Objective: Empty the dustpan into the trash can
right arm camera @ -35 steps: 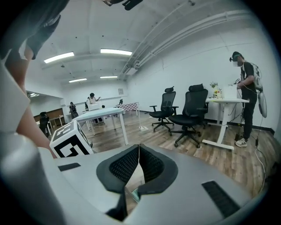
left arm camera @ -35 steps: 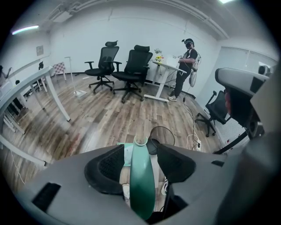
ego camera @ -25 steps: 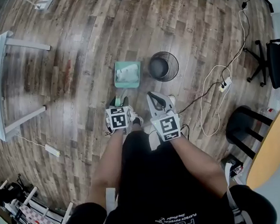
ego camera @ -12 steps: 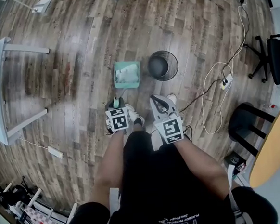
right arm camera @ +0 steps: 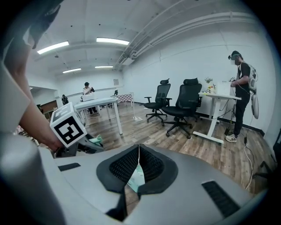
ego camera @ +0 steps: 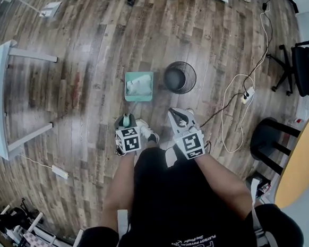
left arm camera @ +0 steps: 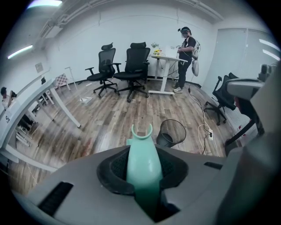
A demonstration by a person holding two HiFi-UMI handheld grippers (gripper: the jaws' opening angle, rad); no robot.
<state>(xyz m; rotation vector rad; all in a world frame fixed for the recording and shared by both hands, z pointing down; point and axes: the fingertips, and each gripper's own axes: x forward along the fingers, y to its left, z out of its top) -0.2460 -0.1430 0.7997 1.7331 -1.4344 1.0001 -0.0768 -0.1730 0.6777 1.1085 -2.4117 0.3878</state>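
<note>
The left tool, its jaws just drawn in, clamps the handle of the mint dustpan. The pan sits just left of the trash can and holds what looks like crumpled paper. The right tool is closed and empty.

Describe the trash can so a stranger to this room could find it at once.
On the wood-plank floor, just ahead of the standing person, is a mint-green dustpan holding white scraps. Immediately to its right in the head view stands the trash can: round, black, open-topped, made of see-through wire mesh, unlike the flat, solid dustpan.
</note>
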